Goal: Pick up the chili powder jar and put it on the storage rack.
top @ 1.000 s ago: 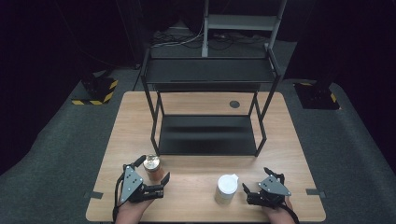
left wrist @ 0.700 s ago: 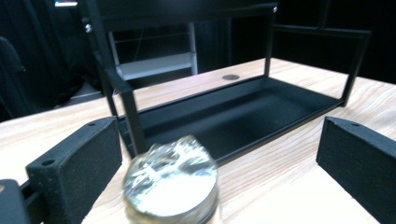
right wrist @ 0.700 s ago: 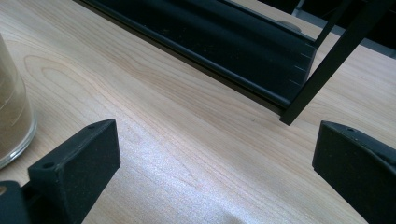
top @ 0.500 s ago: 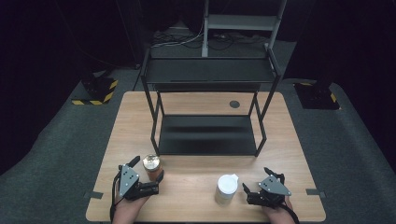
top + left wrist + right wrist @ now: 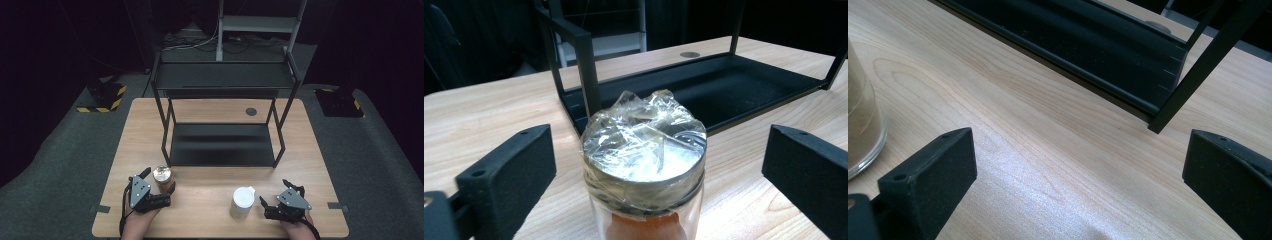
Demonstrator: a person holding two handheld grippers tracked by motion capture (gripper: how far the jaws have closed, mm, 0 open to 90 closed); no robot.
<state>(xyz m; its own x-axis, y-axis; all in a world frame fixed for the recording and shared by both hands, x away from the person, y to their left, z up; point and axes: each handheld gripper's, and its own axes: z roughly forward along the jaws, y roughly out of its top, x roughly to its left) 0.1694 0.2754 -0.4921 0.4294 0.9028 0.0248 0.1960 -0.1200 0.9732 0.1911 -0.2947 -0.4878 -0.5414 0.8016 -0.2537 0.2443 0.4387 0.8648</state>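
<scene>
1. Left gripper at the near left of the wooden table, jaws spread wide on either side of a spice jar; neither jaw touches it
2. Jar: glass, orange powder inside, metal lid under crinkled plastic wrap, upright just in front of the black two-tier rack
3. Right gripper at near right, jaws released, gripping nothing
4. White-lidded jar stands just beside it

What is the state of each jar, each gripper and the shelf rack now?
Spice jar: upright, lid wrapped in plastic film, between open jaws, not gripped.
White-lidded jar: upright, closed, standing free.
Left gripper: open.
Right gripper: open, empty.
Shelf rack: upright, both shelves bare.
</scene>
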